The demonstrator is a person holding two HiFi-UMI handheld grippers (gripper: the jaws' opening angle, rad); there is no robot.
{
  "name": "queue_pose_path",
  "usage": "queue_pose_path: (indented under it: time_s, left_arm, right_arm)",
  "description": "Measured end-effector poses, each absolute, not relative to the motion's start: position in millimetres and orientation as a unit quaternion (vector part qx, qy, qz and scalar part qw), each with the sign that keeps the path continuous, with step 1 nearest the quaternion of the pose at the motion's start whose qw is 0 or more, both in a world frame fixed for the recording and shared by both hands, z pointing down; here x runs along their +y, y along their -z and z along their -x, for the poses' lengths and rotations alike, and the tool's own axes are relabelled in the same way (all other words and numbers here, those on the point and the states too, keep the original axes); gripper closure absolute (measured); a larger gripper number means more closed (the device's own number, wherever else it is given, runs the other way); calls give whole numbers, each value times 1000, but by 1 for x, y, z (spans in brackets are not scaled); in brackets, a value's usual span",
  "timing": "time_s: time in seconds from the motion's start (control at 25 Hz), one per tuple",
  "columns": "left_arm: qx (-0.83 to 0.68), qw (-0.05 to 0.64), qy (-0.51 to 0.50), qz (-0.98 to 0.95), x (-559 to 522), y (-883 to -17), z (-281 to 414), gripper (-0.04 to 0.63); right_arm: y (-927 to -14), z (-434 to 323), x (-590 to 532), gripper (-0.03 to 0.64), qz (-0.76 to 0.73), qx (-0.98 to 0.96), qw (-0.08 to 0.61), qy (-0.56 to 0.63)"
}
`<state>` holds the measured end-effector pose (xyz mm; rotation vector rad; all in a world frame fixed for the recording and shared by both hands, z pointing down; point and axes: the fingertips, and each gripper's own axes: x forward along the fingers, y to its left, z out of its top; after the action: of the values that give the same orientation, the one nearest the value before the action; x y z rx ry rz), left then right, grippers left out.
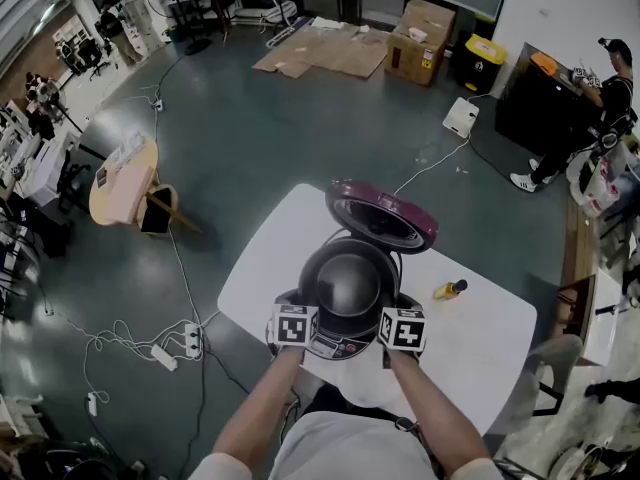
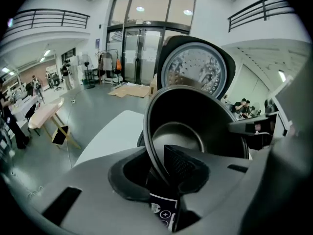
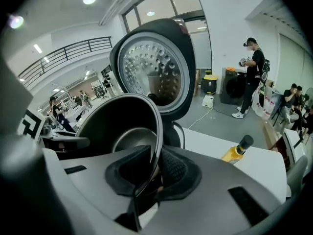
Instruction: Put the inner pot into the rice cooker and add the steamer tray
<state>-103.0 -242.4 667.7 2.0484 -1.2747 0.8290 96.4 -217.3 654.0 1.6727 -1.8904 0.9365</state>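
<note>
Both grippers are on the inner pot (image 1: 345,283) now, one at each side of its rim, right above the rice cooker (image 1: 343,348). The left gripper (image 1: 298,310) has the near-left edge between its jaws. In the left gripper view the rim leans on the inner pad, with a dark gap on the outer side, so the left gripper (image 2: 161,173) stands loose around the rim, not pinching it. The right gripper (image 1: 398,313) is clamped on the opposite edge, and the right gripper view shows that thin rim squeezed between the two pads of the right gripper (image 3: 154,173).

The pot sits in the mouth of the cooker body, between the two grippers. Whether it is fully seated, I cannot tell. Just beyond both sets of jaws, the open lid (image 1: 382,215) stands up behind the pot. A small yellow bottle (image 1: 450,289) lies on the white table (image 1: 470,353), out to the right of the right gripper.
</note>
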Motion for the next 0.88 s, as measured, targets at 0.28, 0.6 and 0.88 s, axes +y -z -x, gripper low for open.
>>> queue_pose_path:
  time_s: [0.28,0.6,0.88]
  left_arm:
    - [-420,257,-386,-780,-254,-693,96,477]
    - [-375,243,-433,-783,-265,-719,87,465]
    - [-349,236,-466,-778,-268,-738,86,457]
  right_arm:
    - [-677,-97,-223,546,-604,-668,243,-360]
    - [-704,-103,-223,537,-597,-653,250,-393]
    - [-723,-101,-220,535,-595,-637,258,-416]
